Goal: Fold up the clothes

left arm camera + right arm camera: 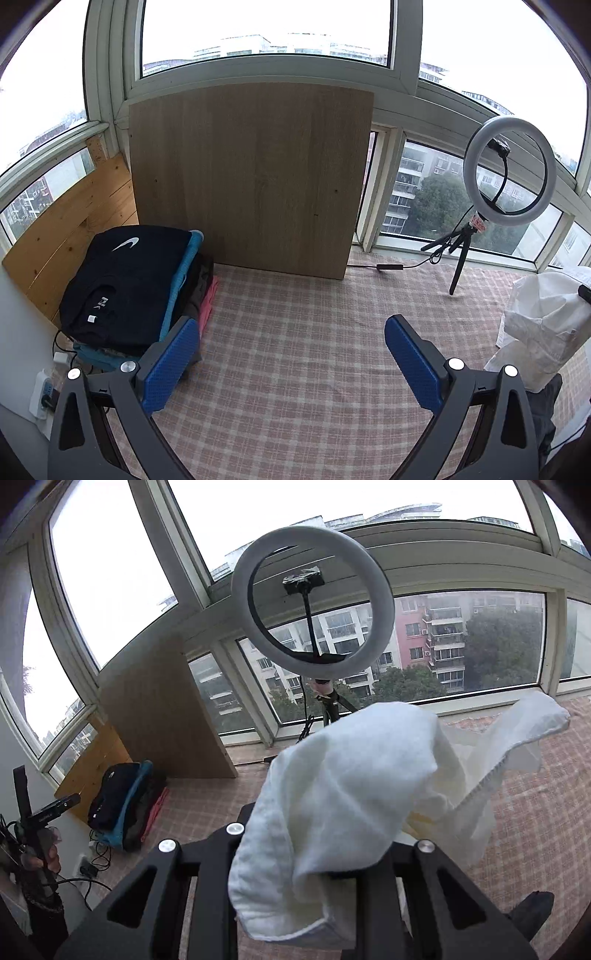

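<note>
My left gripper (291, 343) is open and empty, its blue pads (170, 365) spread wide above the checked cloth surface (295, 332). A white garment (354, 797) hangs bunched over my right gripper (317, 864), which is shut on it; the fingertips are hidden under the fabric. The same white garment shows at the right edge of the left wrist view (543, 325). A pile of folded clothes (129, 288), topped by a black shirt with a white swoosh, sits at the far left; it also shows in the right wrist view (122, 805).
A wooden board (251, 177) leans against the window behind the surface. A ring light on a tripod (509, 173) stands at the back right, with its cable trailing across the cloth. A power strip (44, 391) lies at the left. Dark fabric (543, 406) lies under the white garment.
</note>
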{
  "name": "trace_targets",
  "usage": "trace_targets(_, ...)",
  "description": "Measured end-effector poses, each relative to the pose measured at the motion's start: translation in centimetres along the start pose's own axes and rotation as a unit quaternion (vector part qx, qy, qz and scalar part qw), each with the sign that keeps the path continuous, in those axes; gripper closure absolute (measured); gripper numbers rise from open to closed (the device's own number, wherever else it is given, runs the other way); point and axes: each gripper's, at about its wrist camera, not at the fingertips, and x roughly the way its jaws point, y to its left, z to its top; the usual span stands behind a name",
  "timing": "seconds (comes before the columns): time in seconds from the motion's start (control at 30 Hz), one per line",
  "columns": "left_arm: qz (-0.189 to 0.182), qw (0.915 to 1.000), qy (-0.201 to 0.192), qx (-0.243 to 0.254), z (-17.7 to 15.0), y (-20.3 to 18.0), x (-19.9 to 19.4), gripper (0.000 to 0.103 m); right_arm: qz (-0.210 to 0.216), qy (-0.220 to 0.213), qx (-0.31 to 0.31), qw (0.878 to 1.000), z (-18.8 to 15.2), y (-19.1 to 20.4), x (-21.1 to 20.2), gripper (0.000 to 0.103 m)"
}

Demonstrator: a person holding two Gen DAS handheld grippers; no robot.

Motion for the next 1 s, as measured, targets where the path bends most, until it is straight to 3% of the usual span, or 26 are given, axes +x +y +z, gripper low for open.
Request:
trace_targets(0.03, 0.007, 1.0, -0.002, -0.001, 0.0, 1.1, -0.4, 0.002, 0.04, 0.001, 0.007, 0.999, -0.2, 2.2, 0.8, 0.082)
trace_targets(0.27, 0.051, 0.9987, -0.002, -0.004, -0.3, 7.8, -1.8, 0.002, 0.015, 0.103, -0.009, 0.995, -4.4, 7.5, 7.2, 0.082)
trace_targets(0.33, 0.051, 0.9987, 0.006, -0.002, -0.6, 8.8, -1.3, 0.002, 0.008, 0.131, -0.013, 0.991, -5.6, 9.0, 9.0, 0.077)
trace_targets(0.4, 0.046, 0.9988, 0.016, 0.0, -1.1, 9.3, -0.6, 0.002, 0.001, 0.16, -0.017, 0.987, -6.8, 10.5, 10.8, 0.027)
trace_targets(0.43, 0.04, 0.9989, 0.024, 0.005, -1.6, 9.3, -0.2, 0.002, -0.003, 0.174, -0.02, 0.984, -7.4, 11.3, 11.7, 0.025)
trace_targets(0.47, 0.033, 0.9989, 0.031, 0.01, -2.0, 9.1, 0.2, 0.002, -0.006, 0.189, -0.022, 0.982, -8.0, 12.0, 12.6, 0.025)
trace_targets(0.5, 0.025, 0.9988, 0.039, 0.017, -2.5, 8.8, 0.7, 0.002, -0.035, 0.222, 0.0, 0.974, -10.3, 10.1, 13.8, 0.025)
trace_targets(0.53, 0.016, 0.9985, 0.048, 0.023, -3.1, 8.5, 1.2, 0.002, -0.033, 0.249, 0.034, 0.967, -12.5, 8.1, 14.1, 0.025)
trace_targets(0.63, -0.014, 0.9956, 0.082, 0.042, -5.1, 7.0, 3.1, 0.002, -0.052, 0.267, 0.1, 0.957, -16.8, 2.9, 12.5, 0.025)
trace_targets(0.7, -0.033, 0.9922, 0.107, 0.053, -6.5, 6.0, 4.5, 0.002, -0.085, 0.253, 0.104, 0.958, -18.5, 1.7, 10.5, 0.025)
trace_targets(0.87, -0.095, 0.9775, 0.17, 0.081, -10.7, 2.1, 7.9, 0.002, -0.034, 0.225, 0.034, 0.973, -20.3, 5.2, 7.6, 0.025)
trace_targets(1.0, -0.139, 0.9589, 0.216, 0.12, -14.8, -2.4, 10.2, 0.002, -0.037, 0.23, -0.035, 0.972, -22.3, 8.4, 8.9, 0.025)
